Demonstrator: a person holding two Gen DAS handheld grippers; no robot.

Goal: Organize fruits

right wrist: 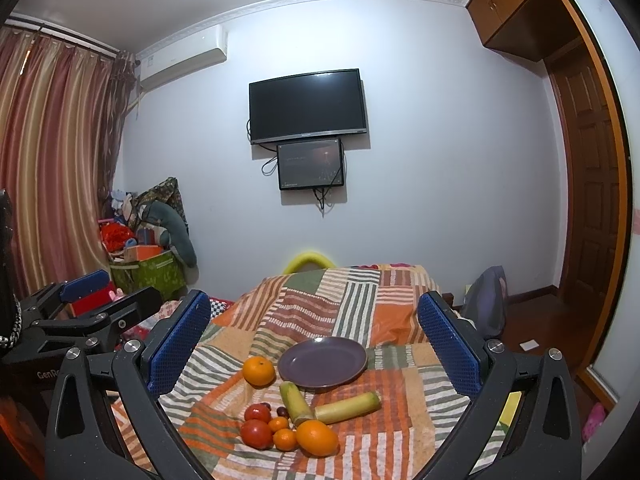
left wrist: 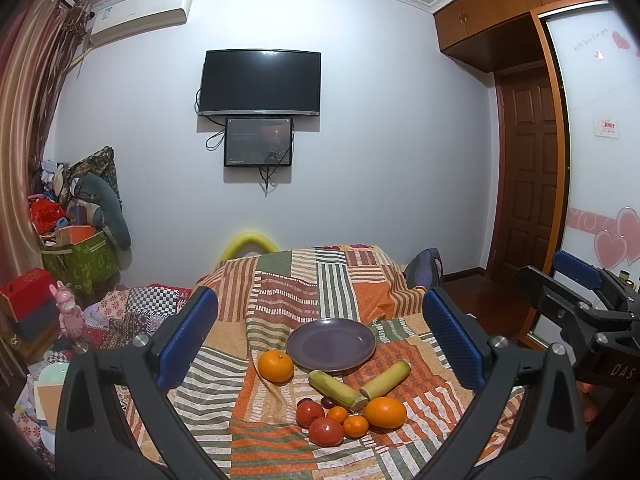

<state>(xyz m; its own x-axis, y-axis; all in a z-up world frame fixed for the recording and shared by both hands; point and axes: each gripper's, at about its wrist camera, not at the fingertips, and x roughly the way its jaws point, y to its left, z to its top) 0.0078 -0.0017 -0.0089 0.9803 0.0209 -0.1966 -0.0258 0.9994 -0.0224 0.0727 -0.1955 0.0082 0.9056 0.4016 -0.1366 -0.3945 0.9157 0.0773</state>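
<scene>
An empty purple plate (left wrist: pixel 331 343) (right wrist: pixel 322 362) sits on a patchwork cloth. An orange (left wrist: pixel 275 366) (right wrist: pixel 259 371) lies left of it. In front lie two green-yellow sugarcane pieces (left wrist: pixel 338 390) (right wrist: pixel 347 407), a bigger orange (left wrist: pixel 385 412) (right wrist: pixel 317 438), two red tomatoes (left wrist: pixel 326 431) (right wrist: pixel 257 434), two small tangerines (left wrist: pixel 355 426) (right wrist: pixel 285 439) and a dark small fruit (left wrist: pixel 328 401). My left gripper (left wrist: pixel 320 344) is open and empty above the fruit. My right gripper (right wrist: pixel 316 348) is open and empty too, and shows at the right of the left wrist view (left wrist: pixel 576 292).
The cloth-covered surface (left wrist: pixel 280 448) drops off at its sides. Boxes and clutter (left wrist: pixel 76 248) stand at the left by the curtain. A TV (left wrist: pixel 260 82) hangs on the far wall. A brown door (left wrist: pixel 524 176) and wardrobe are at the right.
</scene>
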